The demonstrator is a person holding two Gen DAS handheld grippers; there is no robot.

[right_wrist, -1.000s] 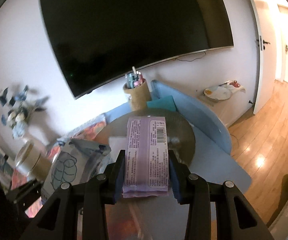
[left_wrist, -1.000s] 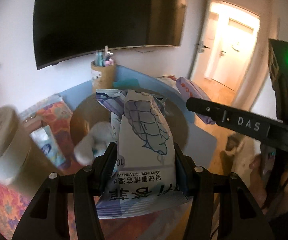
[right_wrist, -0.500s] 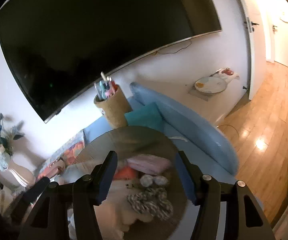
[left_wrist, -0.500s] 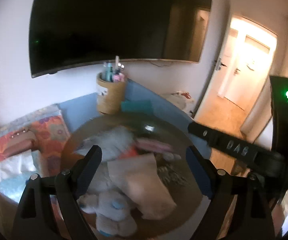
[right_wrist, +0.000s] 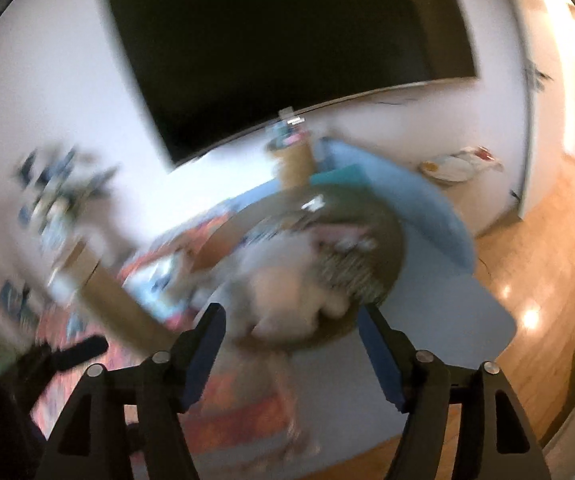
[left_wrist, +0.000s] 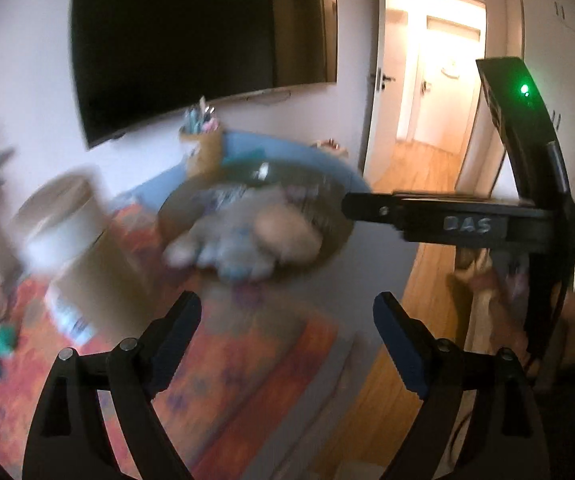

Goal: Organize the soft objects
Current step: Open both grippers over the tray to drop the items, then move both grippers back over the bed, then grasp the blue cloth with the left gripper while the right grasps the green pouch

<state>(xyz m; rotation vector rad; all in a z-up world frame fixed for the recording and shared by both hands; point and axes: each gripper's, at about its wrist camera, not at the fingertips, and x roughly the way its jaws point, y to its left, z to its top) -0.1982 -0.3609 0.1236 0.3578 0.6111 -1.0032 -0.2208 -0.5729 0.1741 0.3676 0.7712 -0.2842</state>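
Note:
A round brown basket on the table holds a blurred heap of soft things: pale plush pieces, a pink packet, a striped knot. My left gripper is open and empty, pulled back over the orange patterned cloth. My right gripper is open and empty, at the basket's near rim. In the left wrist view the right gripper's black body crosses at the right. Both views are motion-blurred.
A woven pen cup stands behind the basket under a wall TV. A tape roll and cardboard box sit left. A blue mat covers the table's right part; its edge drops to wooden floor.
Both grippers let go of their packets, the white wipes pack and the purple pack, into the basket. Both then opened and pulled back and up from it.

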